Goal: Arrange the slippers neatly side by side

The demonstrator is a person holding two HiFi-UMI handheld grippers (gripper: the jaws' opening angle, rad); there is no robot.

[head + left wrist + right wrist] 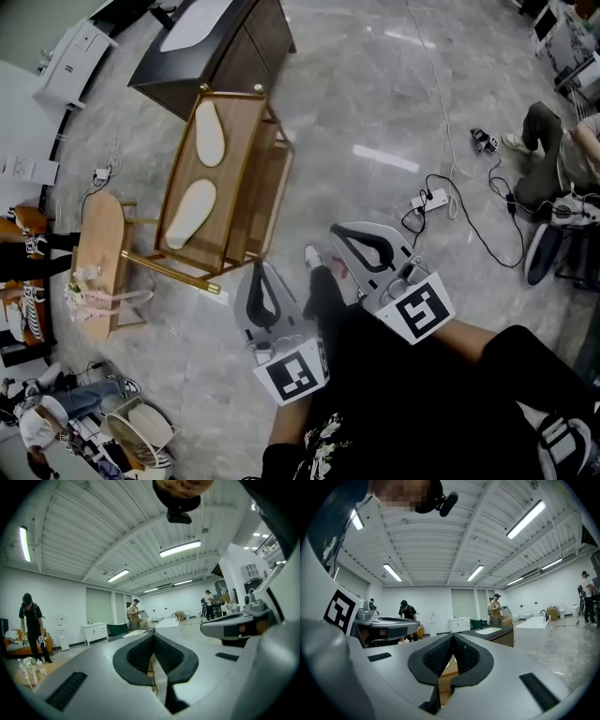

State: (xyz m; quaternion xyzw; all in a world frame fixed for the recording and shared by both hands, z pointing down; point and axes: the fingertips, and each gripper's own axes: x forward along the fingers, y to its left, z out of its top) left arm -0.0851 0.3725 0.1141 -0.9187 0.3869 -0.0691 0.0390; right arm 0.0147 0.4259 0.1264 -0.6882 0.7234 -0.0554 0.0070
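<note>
While we are holding both grippers low over the grey floor (pixel 375 103), the left gripper (pixel 262 269) is showing its fingers (pixel 138 656) clenched tip to tip with nothing between them. The right gripper (pixel 339 232) is pressing its own fingers (pixel 466 656) together in the same way, also on nothing. We are pointing both of them toward the rack (pixel 246 173), which is standing ahead of us and to the left. The two slippers are lying on its top shelf with their pale insides up. The far slipper (pixel 209 133) and the near slipper (pixel 190 212) are sitting one behind the other in a line along the rack, apart from each other and not side by side. Neither gripper is touching them; the left one is hanging near the rack's closest corner, and the right one is further off. Our leg (pixel 326 295) is showing between the grippers. A dark cabinet (pixel 234 52) is standing just behind the rack, and a small wooden surface (pixel 98 253) is standing to its left. A power strip (pixel 429 199) with cables is lying on the floor to the right.
</note>
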